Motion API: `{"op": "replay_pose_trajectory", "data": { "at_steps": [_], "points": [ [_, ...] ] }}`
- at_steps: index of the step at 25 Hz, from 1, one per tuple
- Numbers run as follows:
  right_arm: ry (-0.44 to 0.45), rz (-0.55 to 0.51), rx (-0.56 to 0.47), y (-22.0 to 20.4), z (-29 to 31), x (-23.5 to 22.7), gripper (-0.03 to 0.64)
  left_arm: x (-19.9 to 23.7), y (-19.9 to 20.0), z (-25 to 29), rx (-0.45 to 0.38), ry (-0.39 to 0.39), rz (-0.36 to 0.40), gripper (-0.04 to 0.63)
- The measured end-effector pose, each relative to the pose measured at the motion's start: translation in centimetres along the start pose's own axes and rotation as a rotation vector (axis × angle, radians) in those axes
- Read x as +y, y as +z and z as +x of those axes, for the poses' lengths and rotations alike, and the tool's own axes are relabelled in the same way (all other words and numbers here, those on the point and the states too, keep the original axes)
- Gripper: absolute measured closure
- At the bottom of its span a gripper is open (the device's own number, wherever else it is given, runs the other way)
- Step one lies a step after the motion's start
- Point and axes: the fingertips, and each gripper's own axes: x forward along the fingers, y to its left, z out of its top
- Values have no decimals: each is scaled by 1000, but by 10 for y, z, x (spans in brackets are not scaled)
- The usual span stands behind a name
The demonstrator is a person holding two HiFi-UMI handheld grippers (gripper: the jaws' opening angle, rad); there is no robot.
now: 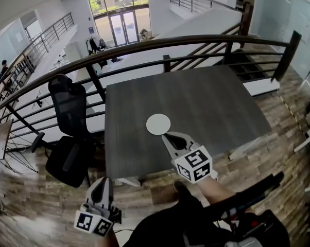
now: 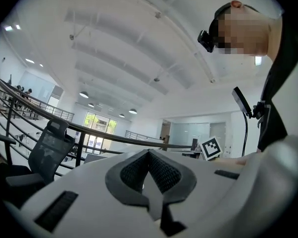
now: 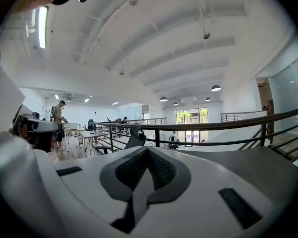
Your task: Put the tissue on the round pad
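The white round pad (image 1: 158, 124) lies on the dark grey table (image 1: 206, 102), near its front edge. My right gripper (image 1: 167, 136) hovers just in front of the pad, pointing at it, jaws shut with nothing between them. In the right gripper view its pads (image 3: 148, 150) meet over the table top (image 3: 268, 165). My left gripper (image 1: 100, 182) hangs low at the left, off the table and above the wooden floor. Its jaws (image 2: 149, 152) are shut and empty. No tissue shows in any view.
A black office chair (image 1: 70, 133) stands at the table's left side. A dark metal railing (image 1: 196, 40) runs behind the table, with a drop to a lower floor beyond. A person's dark clothing (image 1: 170, 225) fills the bottom of the head view.
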Motion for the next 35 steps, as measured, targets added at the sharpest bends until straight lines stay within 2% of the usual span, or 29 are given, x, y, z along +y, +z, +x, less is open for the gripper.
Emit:
{"op": "replay_pose_trajectory", "data": {
  "at_steps": [9,13,16,21,24,35],
  "points": [
    [-78,13,40,-8,-70,38,614,-18,-19,-31,24,-102,-36,592],
    [-78,24,10,3,-92,43,614,-34,-16,-28,35,-145,-9,592],
    [-77,20,-4,8,-103,38,614,-49,-10,-19,29,-170,14,592],
    [-79,0,-8,17,-126,20,614,-76,-4,-3,22,-167,7,592],
    [-74,43,-18,23,-143,-1,614,-101,-1,10,24,-183,25,592],
    [-56,58,-52,30,-189,-31,615,-161,-14,40,43,-203,38,592]
  ]
}}
